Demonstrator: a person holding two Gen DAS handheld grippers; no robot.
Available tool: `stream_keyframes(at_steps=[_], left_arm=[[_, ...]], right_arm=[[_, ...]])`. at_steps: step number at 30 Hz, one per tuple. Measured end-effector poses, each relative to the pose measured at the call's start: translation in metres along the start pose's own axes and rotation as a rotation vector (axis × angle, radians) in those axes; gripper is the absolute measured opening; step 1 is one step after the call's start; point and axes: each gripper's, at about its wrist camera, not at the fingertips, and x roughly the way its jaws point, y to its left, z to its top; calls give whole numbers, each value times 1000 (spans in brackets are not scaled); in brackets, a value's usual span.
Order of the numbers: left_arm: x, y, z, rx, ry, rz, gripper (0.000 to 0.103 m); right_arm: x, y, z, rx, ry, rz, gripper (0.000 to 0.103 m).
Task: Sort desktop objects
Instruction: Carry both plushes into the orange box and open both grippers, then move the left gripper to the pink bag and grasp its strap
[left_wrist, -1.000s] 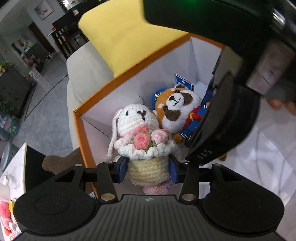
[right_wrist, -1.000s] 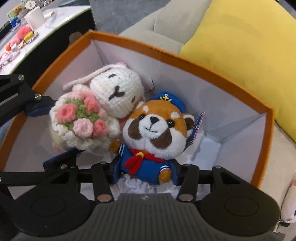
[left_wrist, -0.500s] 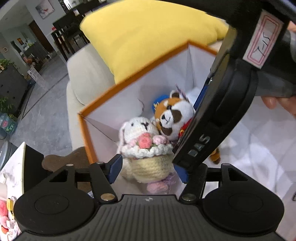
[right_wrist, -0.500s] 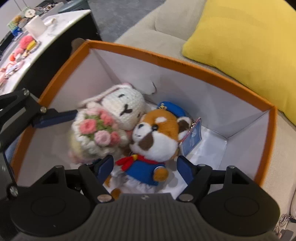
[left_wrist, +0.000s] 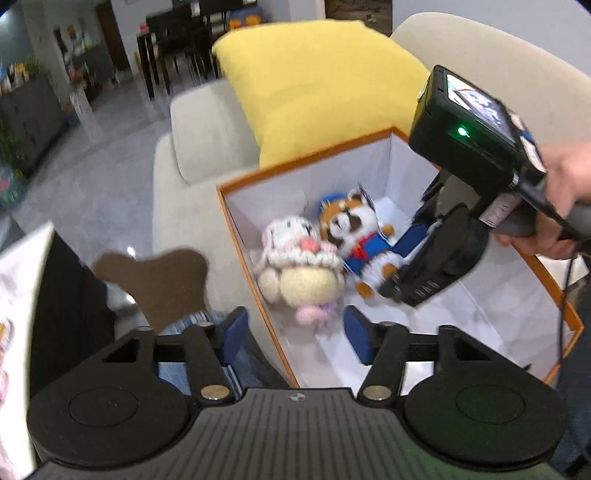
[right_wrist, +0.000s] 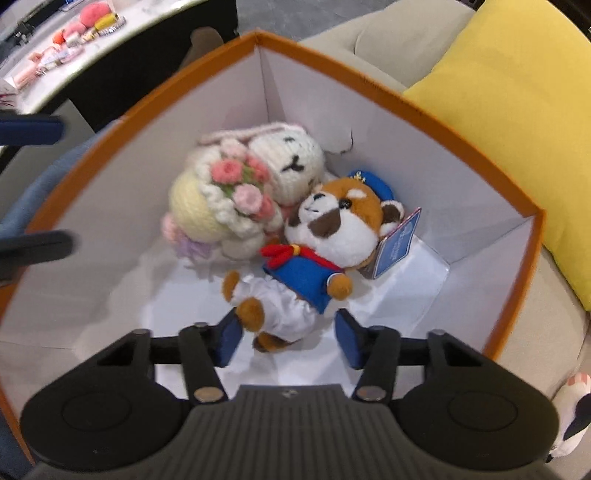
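Toys are both down in the box (right_wrist: 436, 114) now: the bunny (right_wrist: 258, 184) and the sailor panda (right_wrist: 332, 236) lie side by side on its floor, touching. A second ago each sat clamped in a gripper; now the left gripper (left_wrist: 291, 338) and right gripper (right_wrist: 286, 338) have pulled back with jaws wide and empty. Two toys, one box, two grippers. More bits wait on the table (right_wrist: 48, 79).
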Motion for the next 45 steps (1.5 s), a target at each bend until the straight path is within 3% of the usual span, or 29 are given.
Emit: stream_keyframes(at_steps=[3, 7, 13, 18, 25, 31, 35, 45], left_arm=[[2, 1, -8, -22, 19, -20, 55], [2, -5, -14, -32, 24, -23, 54], [-22, -15, -7, -34, -33, 4, 55], [-51, -39, 12, -13, -96, -18, 54], [-75, -101, 41, 52, -178, -120, 55], [-57, -163, 69, 162, -178, -190, 55], [-29, -199, 85, 250, -121, -218, 55], [44, -269, 74, 490, 32, -231, 55]], right_arm=[[7, -3, 5, 10, -12, 27, 43], [9, -5, 9, 11, -22, 52, 41], [-18, 1, -5, -5, -87, 18, 44], [-79, -6, -44, 45, -245, 22, 44], [-154, -62, -125, 223, -401, -92, 44], [-177, -121, -190, 406, -376, -200, 44], [-170, -146, -221, 489, -339, -231, 44], [-113, -163, -252, 538, -262, -117, 44]])
